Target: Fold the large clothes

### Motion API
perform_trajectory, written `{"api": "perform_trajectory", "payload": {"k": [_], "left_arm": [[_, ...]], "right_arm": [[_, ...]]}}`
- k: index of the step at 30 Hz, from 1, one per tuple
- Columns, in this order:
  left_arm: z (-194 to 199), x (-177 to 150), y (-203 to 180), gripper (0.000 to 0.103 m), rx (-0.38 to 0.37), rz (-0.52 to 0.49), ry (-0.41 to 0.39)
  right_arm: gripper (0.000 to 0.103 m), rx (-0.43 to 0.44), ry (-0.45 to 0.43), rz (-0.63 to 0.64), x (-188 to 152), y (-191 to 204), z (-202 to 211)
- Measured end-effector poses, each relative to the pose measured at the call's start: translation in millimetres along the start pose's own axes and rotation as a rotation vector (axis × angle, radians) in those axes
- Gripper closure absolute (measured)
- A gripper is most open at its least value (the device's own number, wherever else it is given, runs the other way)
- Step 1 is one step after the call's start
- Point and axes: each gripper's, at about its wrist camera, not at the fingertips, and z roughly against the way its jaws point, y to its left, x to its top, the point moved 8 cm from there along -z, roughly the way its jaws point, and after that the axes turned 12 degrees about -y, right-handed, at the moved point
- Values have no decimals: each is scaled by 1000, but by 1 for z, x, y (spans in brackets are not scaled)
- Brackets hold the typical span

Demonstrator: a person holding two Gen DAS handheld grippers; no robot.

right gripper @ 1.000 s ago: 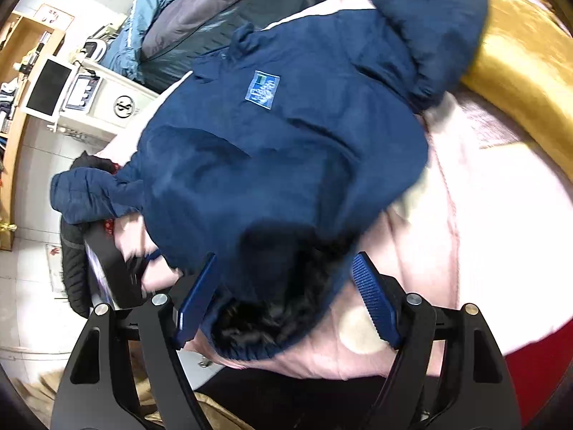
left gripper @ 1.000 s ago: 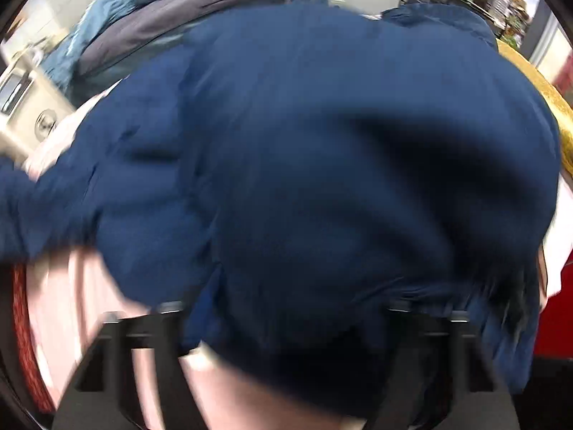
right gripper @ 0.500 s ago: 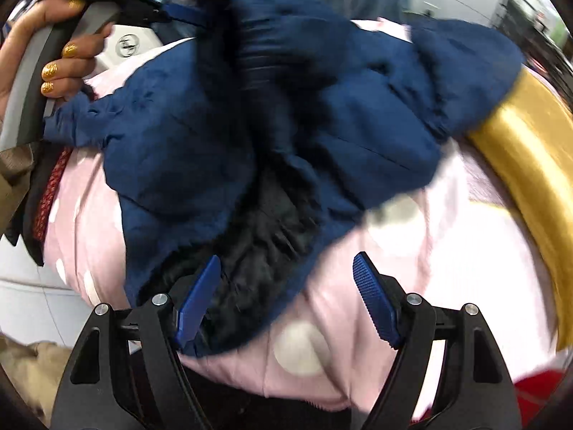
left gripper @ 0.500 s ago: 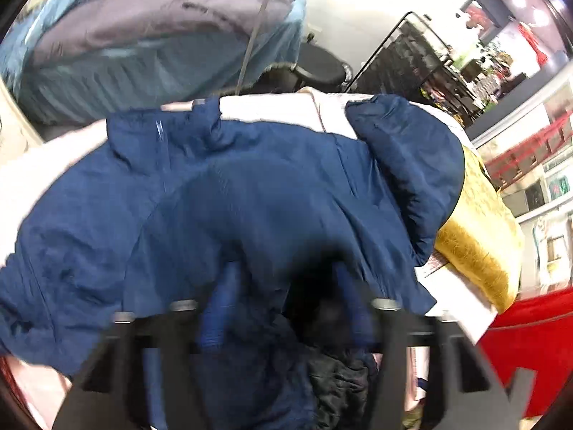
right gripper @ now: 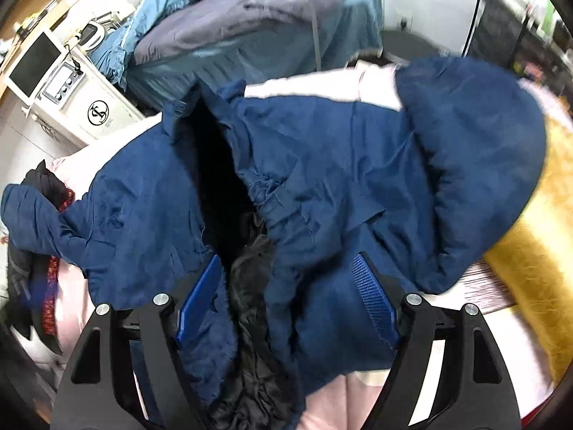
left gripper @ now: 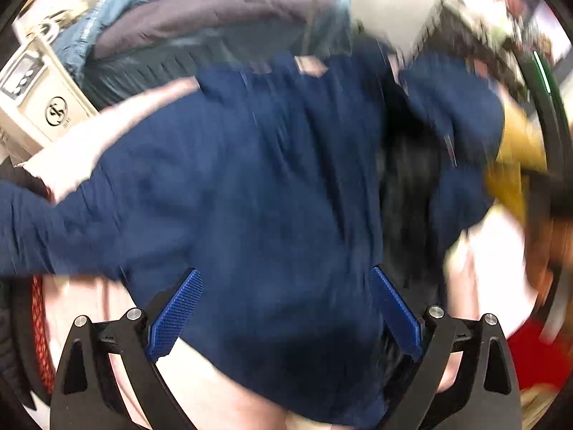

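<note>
A large navy padded jacket [right gripper: 340,179] with black lining [right gripper: 250,279] lies spread on a pink dotted blanket [right gripper: 333,405]. Its front is open down the middle and its hood [right gripper: 476,165] lies at the right. My right gripper [right gripper: 286,308] is open, its blue pads on either side of the jacket's hem and lining. In the left wrist view the jacket [left gripper: 258,193] fills the blurred frame, one sleeve [left gripper: 39,229] reaching left. My left gripper [left gripper: 283,315] is open over the jacket's lower edge.
A pile of grey and light blue bedding [right gripper: 258,25] lies behind the jacket. A white appliance [right gripper: 89,107] stands at the back left. A yellow cloth [right gripper: 530,251] lies at the right. Dark and red clothes [right gripper: 46,279] hang at the left edge.
My left gripper has opened and let go of the jacket, which has dropped flat. My right gripper has moved forward over the jacket's open hem. Both views shifted quickly.
</note>
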Motion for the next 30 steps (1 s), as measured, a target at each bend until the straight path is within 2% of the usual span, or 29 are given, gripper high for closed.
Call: {"api": "perform_trajectory", "payload": {"k": [3, 5, 6, 7, 9, 10, 11, 12, 14, 15, 17, 20, 22, 24, 26, 28, 30], "left_arm": [[-25, -40, -33, 11, -1, -35, 85], [-39, -51, -54, 11, 6, -99, 99], [-48, -54, -63, 11, 43, -152, 99], [-60, -56, -68, 11, 111, -218, 98], [-76, -56, -67, 12, 215, -283, 99], [-86, -56, -65, 21, 253, -303, 108], [-97, -57, -62, 35, 274, -319, 124], [-102, -57, -60, 42, 288, -327, 129], [-101, -49, -54, 92, 298, -324, 108], [-93, -43, -51, 98, 297, -299, 85], [-61, -26, -35, 103, 253, -179, 3], [1, -11, 20, 103, 288, -1, -119], [48, -22, 75, 103, 344, 137, -166], [80, -51, 125, 103, 405, 238, -157], [96, -89, 164, 103, 465, 309, -98], [101, -128, 179, 103, 459, 380, -45], [98, -142, 168, 103, 419, 415, -48]], "right_arm": [[42, -5, 64, 3, -5, 2, -24], [49, 3, 92, 4, -13, 5, -36], [51, 0, 100, 14, -17, 6, -39], [57, 0, 105, 20, -22, 5, -40], [76, 20, 109, 25, -28, 2, -36], [85, 36, 100, 32, -31, 3, -31], [86, 41, 87, 48, -32, 4, -26], [87, 43, 62, 85, -32, 4, -16], [88, 56, 31, 130, -32, 2, 1], [89, 66, 14, 147, -31, -2, 14], [89, 70, -16, 153, -28, -15, 38], [90, 51, -49, 162, -29, -45, 77], [91, 41, -45, 164, -37, -67, 102], [91, 32, -10, 156, -56, -86, 124], [91, 33, 20, 147, -79, -96, 140], [91, 27, 61, 144, -103, -100, 150], [91, 29, 84, 94, -119, -105, 153]]}}
